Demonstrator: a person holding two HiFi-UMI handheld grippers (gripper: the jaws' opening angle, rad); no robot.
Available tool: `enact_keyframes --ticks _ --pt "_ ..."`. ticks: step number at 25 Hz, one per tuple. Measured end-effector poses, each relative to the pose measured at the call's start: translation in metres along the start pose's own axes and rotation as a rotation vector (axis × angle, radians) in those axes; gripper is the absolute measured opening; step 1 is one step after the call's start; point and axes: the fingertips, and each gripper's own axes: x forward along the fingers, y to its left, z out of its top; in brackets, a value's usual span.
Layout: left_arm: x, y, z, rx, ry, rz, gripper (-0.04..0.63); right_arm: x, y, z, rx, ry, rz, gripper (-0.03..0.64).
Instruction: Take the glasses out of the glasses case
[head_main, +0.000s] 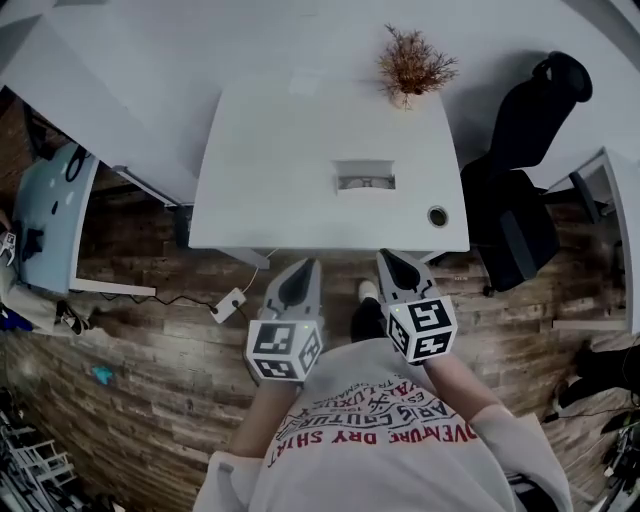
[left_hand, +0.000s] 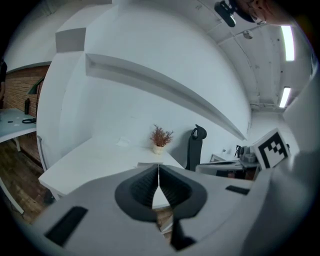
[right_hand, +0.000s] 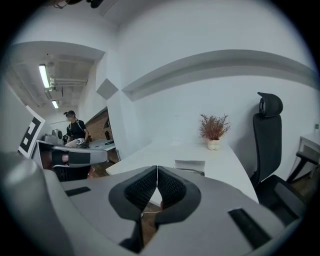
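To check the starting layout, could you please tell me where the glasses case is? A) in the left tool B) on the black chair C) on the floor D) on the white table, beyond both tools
D: the glasses case lies on the white table, while the left tool and the right tool are shut, empty and short of its near edge.

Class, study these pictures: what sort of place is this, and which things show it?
Probably an office: a white desk, a black office chair beside it, and strip lights on the ceiling.

left gripper (left_hand: 159, 171), jaws together, white table (left_hand: 95, 160)
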Motion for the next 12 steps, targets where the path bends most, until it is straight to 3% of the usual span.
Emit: enact_keyframes --ticks 8,12 --pt "0.097 0.013 0.045 0.020 -0.001 0.089 0.008 0.072 -0.066 0.055 -0.040 -0.001 0.111 0.012" --pt "0.145 0.008 0.055 0.015 0.011 0.108 0.009 0.105 -0.103 0.063 -0.043 0.033 0.163 0.013"
